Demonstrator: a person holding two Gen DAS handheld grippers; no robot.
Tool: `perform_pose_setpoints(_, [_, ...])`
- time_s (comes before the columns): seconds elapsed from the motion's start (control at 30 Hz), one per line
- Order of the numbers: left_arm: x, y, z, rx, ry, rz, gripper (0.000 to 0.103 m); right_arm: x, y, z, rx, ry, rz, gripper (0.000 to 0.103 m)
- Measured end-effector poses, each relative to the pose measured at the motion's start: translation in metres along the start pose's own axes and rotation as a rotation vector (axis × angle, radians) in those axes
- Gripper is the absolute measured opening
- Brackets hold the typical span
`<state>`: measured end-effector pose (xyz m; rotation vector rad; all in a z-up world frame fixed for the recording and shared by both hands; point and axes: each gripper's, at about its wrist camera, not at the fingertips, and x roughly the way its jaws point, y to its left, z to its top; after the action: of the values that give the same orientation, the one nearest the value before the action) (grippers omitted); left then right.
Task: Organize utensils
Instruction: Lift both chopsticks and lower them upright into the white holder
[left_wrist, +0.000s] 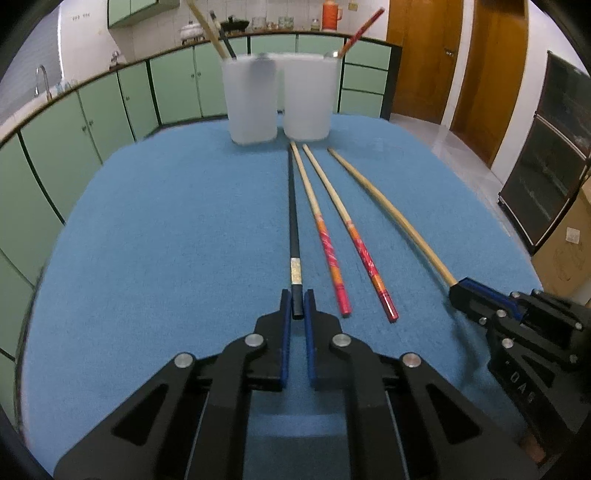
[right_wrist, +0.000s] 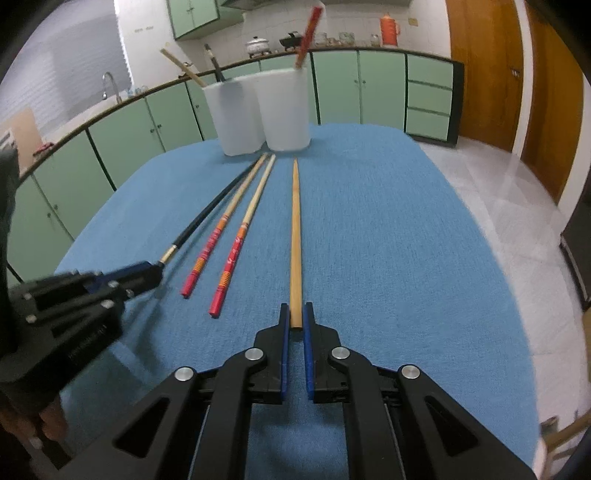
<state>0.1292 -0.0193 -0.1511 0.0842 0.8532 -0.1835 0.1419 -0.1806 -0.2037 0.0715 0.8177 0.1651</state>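
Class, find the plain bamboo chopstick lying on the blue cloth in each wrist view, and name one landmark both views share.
Left wrist view: the plain bamboo chopstick lies rightmost of four, running to the lower right, its near end in the right gripper.
Right wrist view: the same chopstick runs up the centre, its near end between that gripper's jaws.
Shared landmark: the two white cups at the cloth's far end.

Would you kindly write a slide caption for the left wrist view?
Left gripper shut on black chopstick beside two red-handled chopsticks before two white cups.
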Motion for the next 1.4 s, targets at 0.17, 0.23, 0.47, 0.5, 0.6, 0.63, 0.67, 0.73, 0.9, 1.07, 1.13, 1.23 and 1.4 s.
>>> perform_pose_setpoints(0.17, [-0.033,0.004,0.011,0.023,-0.066,0.024,0.006,-0.032,-0.004,0.018,-0.011,-0.069,0.008,0.007])
perform_pose_setpoints(0.23, [-0.047,0.006,0.019,0.026,-0.101,0.028,0.006,-0.045,-0.005,0.027,-0.014,-0.102,0.012,0.007])
perform_pose_setpoints(0.47, [-0.087,0.015,0.050,0.011,-0.213,0.025,0.006,-0.083,-0.014,0.063,0.014,-0.198,0.049,0.007])
perform_pose_setpoints(0.5, [-0.093,0.016,0.056,0.006,-0.231,0.021,0.006,-0.088,-0.014,0.069,0.015,-0.212,0.054,0.007])
perform_pose_setpoints(0.6, [-0.104,0.023,0.068,-0.005,-0.266,0.013,0.006,-0.099,-0.014,0.084,0.018,-0.244,0.071,0.007])
perform_pose_setpoints(0.63, [-0.107,0.024,0.072,-0.009,-0.276,0.010,0.006,-0.103,-0.015,0.091,0.020,-0.257,0.082,0.007])
perform_pose_setpoints(0.67, [-0.110,0.026,0.076,-0.012,-0.286,0.007,0.006,-0.106,-0.014,0.096,0.020,-0.266,0.088,0.007])
perform_pose_setpoints(0.73, [-0.115,0.028,0.083,-0.015,-0.300,0.003,0.006,-0.110,-0.012,0.105,0.016,-0.282,0.096,0.007])
perform_pose_setpoints(0.9, [-0.126,0.031,0.103,-0.018,-0.333,-0.023,0.006,-0.117,-0.009,0.126,0.015,-0.295,0.122,0.007])
perform_pose_setpoints(1.07, [-0.134,0.030,0.115,-0.008,-0.363,-0.030,0.006,-0.123,-0.006,0.146,0.009,-0.309,0.135,0.007])
perform_pose_setpoints(1.13, [-0.138,0.029,0.121,-0.002,-0.378,-0.033,0.006,-0.125,-0.005,0.155,-0.002,-0.317,0.143,0.007])
perform_pose_setpoints(1.23, [-0.144,0.029,0.129,0.007,-0.398,-0.035,0.006,-0.131,-0.003,0.165,-0.021,-0.339,0.147,0.007])
perform_pose_setpoints(1.4, [-0.149,0.029,0.138,0.014,-0.426,-0.035,0.006,-0.138,0.001,0.178,-0.042,-0.374,0.152,0.007])
